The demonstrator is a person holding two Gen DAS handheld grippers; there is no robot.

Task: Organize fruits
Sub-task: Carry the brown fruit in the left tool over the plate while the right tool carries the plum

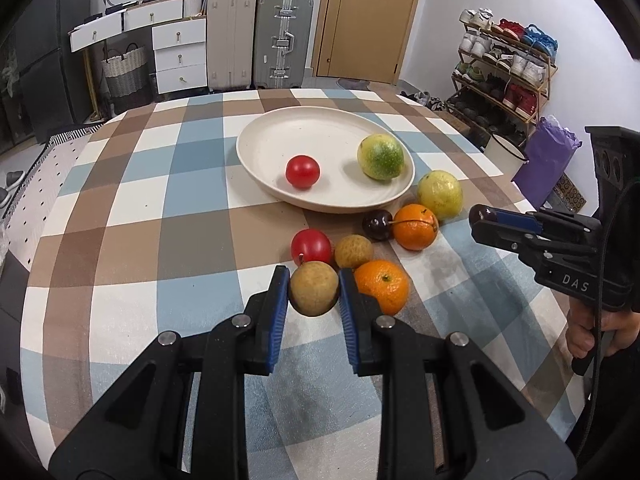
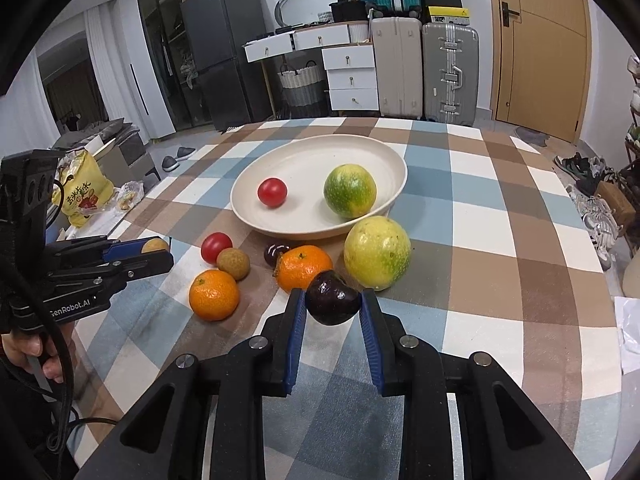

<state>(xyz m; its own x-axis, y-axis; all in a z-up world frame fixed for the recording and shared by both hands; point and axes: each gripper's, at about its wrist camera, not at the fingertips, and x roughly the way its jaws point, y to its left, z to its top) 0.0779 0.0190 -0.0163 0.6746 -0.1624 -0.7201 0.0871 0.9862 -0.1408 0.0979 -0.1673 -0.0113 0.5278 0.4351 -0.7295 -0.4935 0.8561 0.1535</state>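
My left gripper (image 1: 314,280) is shut on a small brown round fruit (image 1: 314,294), held just above the checked tablecloth. My right gripper (image 2: 332,300) is shut on a dark purple cherry (image 2: 332,298), also off the cloth. The cream plate (image 1: 260,168) behind them holds a red tomato (image 1: 303,171) and a green-yellow fruit (image 1: 380,157). In front of the plate lie a yellow fruit (image 2: 377,253), two oranges (image 2: 304,267) (image 2: 214,295), another brown fruit (image 2: 233,264), a red tomato (image 2: 216,246) and a second dark cherry (image 2: 276,254). A hand holds each gripper.
The round table's far edge (image 1: 280,90) faces two suitcases (image 1: 280,40), white drawers (image 1: 180,56) and a wooden door (image 1: 368,20). A shoe rack (image 1: 508,68) stands to the right. A yellow bag (image 2: 84,188) sits off the table's left side.
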